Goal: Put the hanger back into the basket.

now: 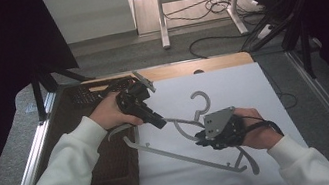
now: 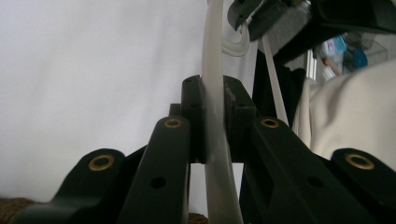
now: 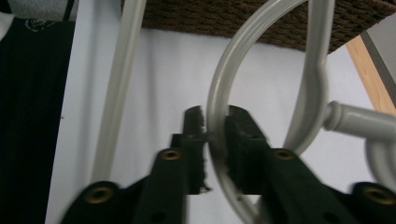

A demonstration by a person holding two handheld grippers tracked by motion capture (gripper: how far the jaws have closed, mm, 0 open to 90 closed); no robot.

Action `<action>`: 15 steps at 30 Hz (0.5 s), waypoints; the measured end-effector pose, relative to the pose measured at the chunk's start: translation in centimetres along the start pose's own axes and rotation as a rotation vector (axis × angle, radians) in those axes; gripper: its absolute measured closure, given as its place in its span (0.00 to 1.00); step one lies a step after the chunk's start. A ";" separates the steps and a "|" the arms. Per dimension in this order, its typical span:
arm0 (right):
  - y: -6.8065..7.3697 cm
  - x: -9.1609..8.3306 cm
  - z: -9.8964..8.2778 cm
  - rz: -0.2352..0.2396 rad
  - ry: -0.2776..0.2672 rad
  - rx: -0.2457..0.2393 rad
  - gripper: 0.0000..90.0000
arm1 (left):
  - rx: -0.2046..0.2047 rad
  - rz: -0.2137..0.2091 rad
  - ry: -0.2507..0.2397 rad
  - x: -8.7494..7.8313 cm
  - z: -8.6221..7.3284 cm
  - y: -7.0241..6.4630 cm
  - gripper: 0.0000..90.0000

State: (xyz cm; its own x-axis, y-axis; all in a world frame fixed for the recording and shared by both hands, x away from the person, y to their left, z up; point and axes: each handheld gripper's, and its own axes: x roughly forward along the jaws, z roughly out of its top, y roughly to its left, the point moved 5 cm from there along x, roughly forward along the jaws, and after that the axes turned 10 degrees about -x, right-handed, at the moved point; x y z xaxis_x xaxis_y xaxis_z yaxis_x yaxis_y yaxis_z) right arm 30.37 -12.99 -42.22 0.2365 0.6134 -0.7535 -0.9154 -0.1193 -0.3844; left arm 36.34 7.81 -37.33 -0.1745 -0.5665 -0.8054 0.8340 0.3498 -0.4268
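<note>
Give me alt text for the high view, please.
Two hands in white sleeves hold black tongs, left tongs and right tongs, both clamped on a grey plastic hanger above a white sheet. A dark woven basket sits at left.

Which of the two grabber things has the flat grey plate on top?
The right gripper, in the hand nearer the table's front edge. A grey three-cornered plate sits on it. The left gripper, by the brown basket, has none there.
</note>
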 end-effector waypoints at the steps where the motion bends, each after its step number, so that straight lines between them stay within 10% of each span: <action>1: 0.0 -0.1 0.0 -0.024 0.011 -0.003 0.67 | -0.009 0.008 -0.014 -0.3 -0.1 0.1 0.90; 10: -1.0 -4.6 0.6 -0.272 -0.192 0.150 0.45 | -0.064 0.085 -0.196 -3.4 -2.3 0.6 0.90; 15: -0.4 -6.7 -0.7 -0.315 -0.259 0.301 0.41 | -0.121 0.167 -0.304 -4.8 -4.4 0.6 0.90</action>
State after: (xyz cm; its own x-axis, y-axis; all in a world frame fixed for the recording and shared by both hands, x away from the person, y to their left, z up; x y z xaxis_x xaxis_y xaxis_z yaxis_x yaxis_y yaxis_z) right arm 29.39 -17.59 -37.39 0.4624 0.7617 -0.4538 -0.8751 0.3096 -0.3719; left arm 35.36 14.00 -35.50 0.1372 -0.6839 -0.7166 0.7665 0.5315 -0.3605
